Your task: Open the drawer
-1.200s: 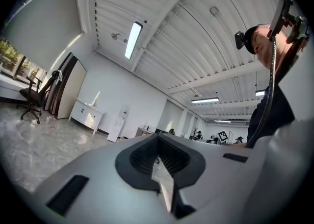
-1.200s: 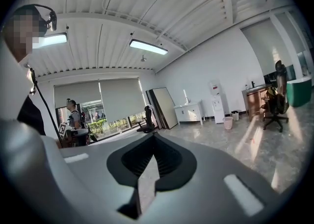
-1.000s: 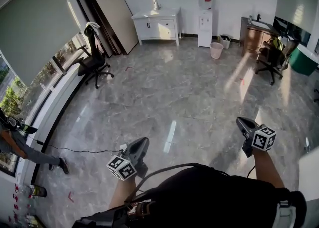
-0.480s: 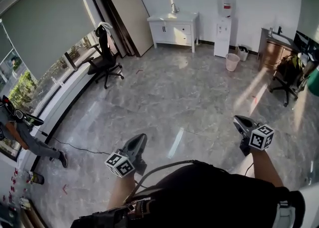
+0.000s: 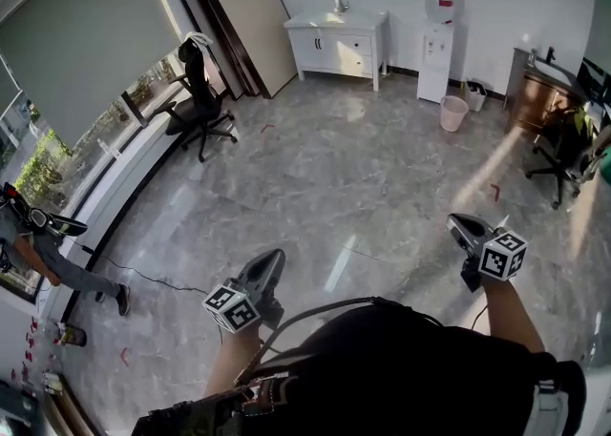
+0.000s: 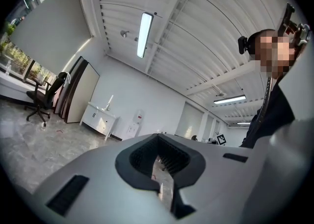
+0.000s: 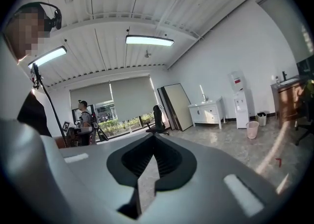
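Observation:
A white cabinet point(image 5: 339, 38) with drawers point(image 5: 357, 43) stands against the far wall, well across the marble floor from me. It also shows small in the left gripper view as the cabinet point(image 6: 100, 120) and in the right gripper view as the cabinet point(image 7: 208, 112). My left gripper point(image 5: 271, 259) is held low in front of my body, jaws together with nothing between them point(image 6: 158, 161). My right gripper point(image 5: 462, 225) is out to the right, also shut and empty point(image 7: 151, 155). Both point level towards the far wall.
A black office chair point(image 5: 196, 105) stands by the windows at left, beside a leaning board point(image 5: 243, 19). A water dispenser point(image 5: 437, 12) and a pink bin point(image 5: 452, 112) are right of the cabinet. A brown desk point(image 5: 533, 81) and second chair point(image 5: 565, 153) are at right. A person point(image 5: 38, 253) stands at left.
The view has turned and shifted across the floor, with the cabinet now further right in the picture. Both grippers travelled along with my body and stayed shut.

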A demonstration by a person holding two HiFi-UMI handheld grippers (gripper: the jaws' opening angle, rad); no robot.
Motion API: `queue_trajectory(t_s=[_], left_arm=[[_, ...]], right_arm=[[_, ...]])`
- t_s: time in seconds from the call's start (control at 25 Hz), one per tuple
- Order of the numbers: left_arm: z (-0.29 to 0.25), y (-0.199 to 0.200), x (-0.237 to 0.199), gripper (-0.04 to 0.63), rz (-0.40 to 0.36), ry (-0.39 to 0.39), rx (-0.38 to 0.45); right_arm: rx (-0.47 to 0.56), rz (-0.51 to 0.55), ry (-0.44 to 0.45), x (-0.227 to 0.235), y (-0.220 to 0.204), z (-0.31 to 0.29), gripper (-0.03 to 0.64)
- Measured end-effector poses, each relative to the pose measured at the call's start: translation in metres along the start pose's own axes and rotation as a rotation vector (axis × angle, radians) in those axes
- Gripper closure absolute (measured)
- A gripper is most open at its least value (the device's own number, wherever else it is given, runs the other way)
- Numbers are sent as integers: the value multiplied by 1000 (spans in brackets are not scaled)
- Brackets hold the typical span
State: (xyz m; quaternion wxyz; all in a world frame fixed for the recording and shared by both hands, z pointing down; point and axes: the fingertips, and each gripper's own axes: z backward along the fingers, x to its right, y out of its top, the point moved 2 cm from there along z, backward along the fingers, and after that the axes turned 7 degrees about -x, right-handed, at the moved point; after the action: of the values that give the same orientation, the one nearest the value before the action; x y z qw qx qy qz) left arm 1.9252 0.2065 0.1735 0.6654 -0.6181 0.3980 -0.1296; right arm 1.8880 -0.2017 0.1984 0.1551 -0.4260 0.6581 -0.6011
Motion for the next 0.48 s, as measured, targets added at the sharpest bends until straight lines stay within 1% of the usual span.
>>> queue_trajectory(t_s=[0.08,0.16,0.24,0.36,0.48], left_arm=[[-15,6,-21,595,8,-9,2],[-29,9,-43,595,24,-37,5],[-45,20,-70,595,20,-70,-1],[-62,48,-130,595,6,-95,-19],[-76,84,-182,595,-7,-117,-20]], right_arm=[[-2,-15,-18,12,2,-20,615],[-12,-37,-41,21,0,-39,615],[-13,-40,-59,26,7,-67,615],[-5,-15,-68,22,29,-125,615],[13,-6,-93,21,60,-174,615]])
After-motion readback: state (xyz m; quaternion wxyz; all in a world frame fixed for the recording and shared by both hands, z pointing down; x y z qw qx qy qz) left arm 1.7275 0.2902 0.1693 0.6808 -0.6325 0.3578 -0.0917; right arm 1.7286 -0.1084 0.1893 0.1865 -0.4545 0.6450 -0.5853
